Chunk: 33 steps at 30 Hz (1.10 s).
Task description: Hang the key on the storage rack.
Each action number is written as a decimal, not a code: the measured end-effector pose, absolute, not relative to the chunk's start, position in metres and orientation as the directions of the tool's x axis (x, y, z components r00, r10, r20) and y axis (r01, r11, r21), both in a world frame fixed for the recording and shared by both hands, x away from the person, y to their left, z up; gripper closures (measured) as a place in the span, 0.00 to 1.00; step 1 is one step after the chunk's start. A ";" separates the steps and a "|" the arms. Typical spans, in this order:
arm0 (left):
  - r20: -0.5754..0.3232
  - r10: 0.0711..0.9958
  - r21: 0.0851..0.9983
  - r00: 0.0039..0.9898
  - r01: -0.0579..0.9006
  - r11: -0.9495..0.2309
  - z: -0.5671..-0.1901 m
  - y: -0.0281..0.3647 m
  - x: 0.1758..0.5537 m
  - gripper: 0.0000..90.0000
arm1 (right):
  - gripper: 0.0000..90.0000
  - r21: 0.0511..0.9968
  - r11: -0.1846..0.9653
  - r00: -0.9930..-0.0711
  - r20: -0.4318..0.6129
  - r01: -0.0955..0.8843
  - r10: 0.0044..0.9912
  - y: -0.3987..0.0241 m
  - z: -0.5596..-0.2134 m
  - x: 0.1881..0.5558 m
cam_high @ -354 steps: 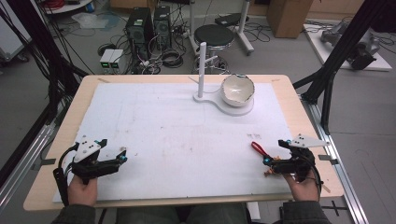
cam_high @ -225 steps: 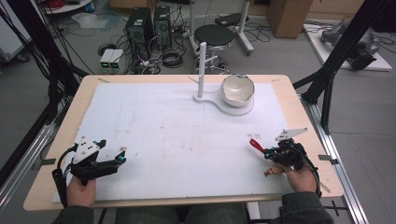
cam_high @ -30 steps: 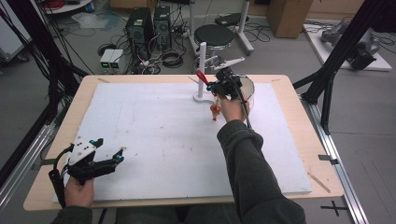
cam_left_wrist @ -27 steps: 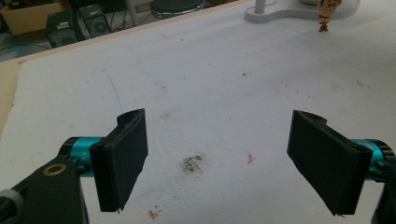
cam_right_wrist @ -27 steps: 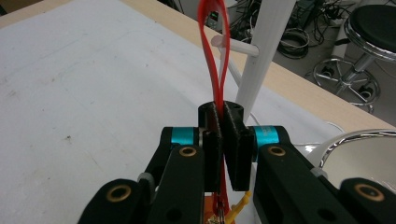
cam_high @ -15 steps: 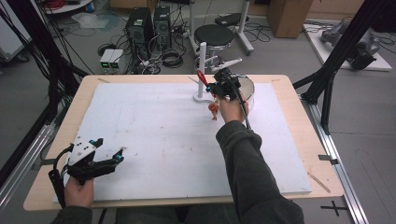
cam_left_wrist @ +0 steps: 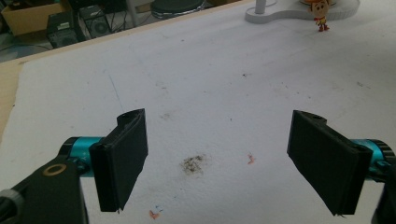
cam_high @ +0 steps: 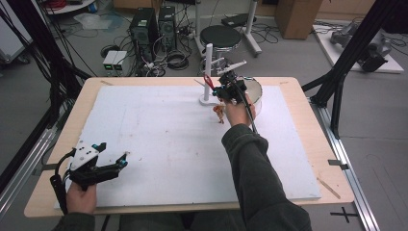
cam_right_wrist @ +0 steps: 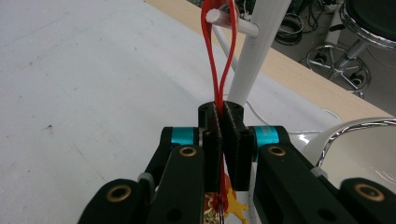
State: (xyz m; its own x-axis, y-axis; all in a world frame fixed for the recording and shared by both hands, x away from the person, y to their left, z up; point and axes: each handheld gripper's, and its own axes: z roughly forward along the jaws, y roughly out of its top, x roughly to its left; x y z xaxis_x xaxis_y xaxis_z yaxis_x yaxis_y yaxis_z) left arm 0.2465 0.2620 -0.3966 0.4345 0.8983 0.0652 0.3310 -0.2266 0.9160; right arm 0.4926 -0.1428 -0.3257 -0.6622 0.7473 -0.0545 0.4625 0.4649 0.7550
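My right gripper (cam_high: 215,89) (cam_right_wrist: 223,113) is far out at the back of the table and shut on a red cord loop (cam_high: 208,82) (cam_right_wrist: 215,56). The top of the loop lies around the short horizontal peg (cam_right_wrist: 233,22) of a white stand (cam_high: 208,67). A small toy figure (cam_high: 219,112) (cam_left_wrist: 320,10) dangles from the cord under the gripper, just above the white board. My left gripper (cam_high: 121,161) (cam_left_wrist: 219,163) rests open near the front left corner, with nothing between its jaws.
A white board (cam_high: 159,130) covers most of the wooden table (cam_high: 89,96). A shiny bowl (cam_high: 255,89) (cam_right_wrist: 355,140) sits on the stand's base right of the post, partly behind my right hand. Stool, computers and cables are on the floor beyond.
Since the oldest frames my right gripper has carried the red cord from the front right edge up to the stand. Over the last second nothing has moved. The left gripper has stayed put.
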 end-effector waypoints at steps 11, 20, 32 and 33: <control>0.064 0.898 0.915 0.436 0.333 -0.227 -0.397 0.262 0.247 0.23 | 0.96 0.746 0.457 -0.649 -0.045 0.484 0.760 -0.140 -0.333 0.498; 0.064 0.899 0.917 0.434 0.330 -0.225 -0.397 0.263 0.247 0.23 | 0.91 0.742 0.445 -0.646 -0.021 0.502 0.763 -0.137 -0.340 0.503; 0.065 0.899 0.917 0.433 0.329 -0.225 -0.396 0.262 0.246 0.23 | 0.80 0.774 0.390 -0.647 0.032 0.498 0.762 -0.149 -0.333 0.502; 0.065 0.899 0.917 0.432 0.330 -0.225 -0.396 0.262 0.246 0.23 | 0.79 0.777 0.386 -0.647 0.037 0.497 0.761 -0.150 -0.333 0.501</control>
